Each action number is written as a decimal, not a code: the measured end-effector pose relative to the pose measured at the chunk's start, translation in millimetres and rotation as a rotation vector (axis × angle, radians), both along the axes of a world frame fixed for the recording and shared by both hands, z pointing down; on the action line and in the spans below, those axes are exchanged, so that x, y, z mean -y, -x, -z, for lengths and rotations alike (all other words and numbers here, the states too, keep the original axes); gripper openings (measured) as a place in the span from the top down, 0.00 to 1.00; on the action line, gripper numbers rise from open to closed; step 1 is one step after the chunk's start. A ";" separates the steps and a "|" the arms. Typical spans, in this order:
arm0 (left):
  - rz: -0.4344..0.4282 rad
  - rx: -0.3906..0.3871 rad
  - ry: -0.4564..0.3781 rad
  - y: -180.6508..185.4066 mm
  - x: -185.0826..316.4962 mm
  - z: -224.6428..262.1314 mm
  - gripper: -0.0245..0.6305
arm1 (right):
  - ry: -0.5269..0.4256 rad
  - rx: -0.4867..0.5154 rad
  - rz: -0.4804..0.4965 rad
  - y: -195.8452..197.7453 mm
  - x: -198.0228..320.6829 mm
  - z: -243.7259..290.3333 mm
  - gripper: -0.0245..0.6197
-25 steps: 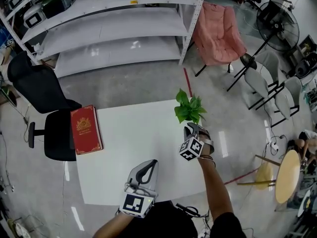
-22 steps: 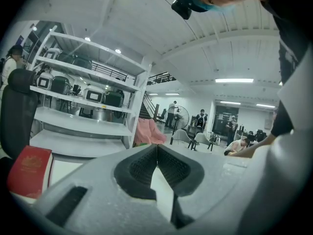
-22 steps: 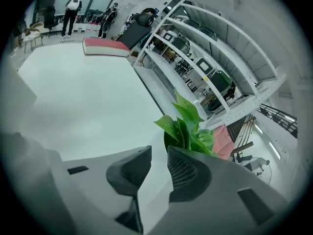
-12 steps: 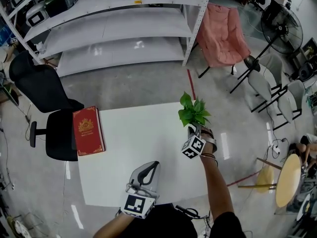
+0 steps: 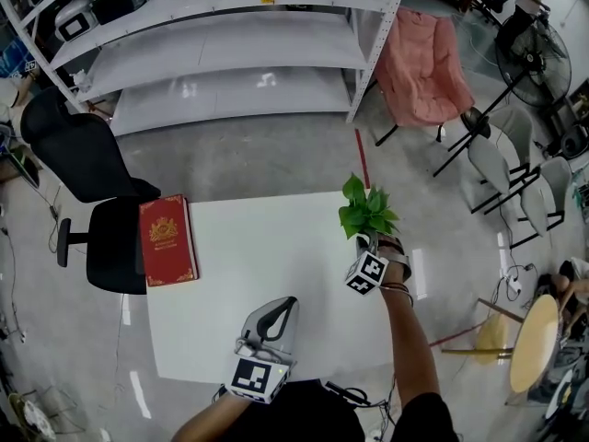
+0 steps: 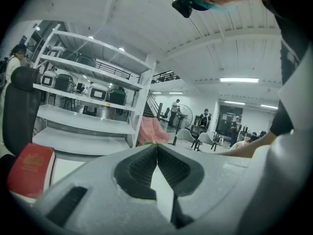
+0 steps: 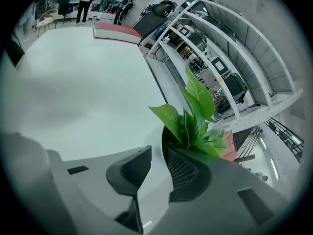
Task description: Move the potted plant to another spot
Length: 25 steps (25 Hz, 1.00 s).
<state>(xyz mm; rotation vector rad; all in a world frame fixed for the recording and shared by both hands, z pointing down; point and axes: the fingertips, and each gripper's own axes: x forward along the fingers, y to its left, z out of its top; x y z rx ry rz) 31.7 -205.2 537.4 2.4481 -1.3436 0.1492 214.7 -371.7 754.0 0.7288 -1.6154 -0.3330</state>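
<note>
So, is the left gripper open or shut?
Shut. The left gripper, seen in its own view, has its jaw tips touching and nothing between them.

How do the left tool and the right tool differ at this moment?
The left tool has its jaws pressed together with nothing between them; the right tool grips the potted plant. In the head view, the left tool is near the front edge of the table, while the right tool is farther out, by its right edge. Both have the same grey build.
</note>
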 end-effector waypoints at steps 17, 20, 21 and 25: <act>0.025 0.002 0.008 5.6 -0.5 -1.1 0.94 | 0.022 -0.094 0.130 0.9 0.0 -4.7 0.86; 0.030 0.010 0.003 8.7 -1.0 -0.1 0.94 | 0.026 -0.104 0.148 2.1 -3.1 -7.6 0.87; 0.034 0.011 0.004 10.0 -1.5 0.3 0.94 | 0.029 -0.105 0.154 3.7 -4.9 -7.1 0.87; 0.055 0.013 0.007 16.3 -5.4 1.2 0.94 | 0.026 -0.108 0.174 10.4 -12.4 -4.2 0.87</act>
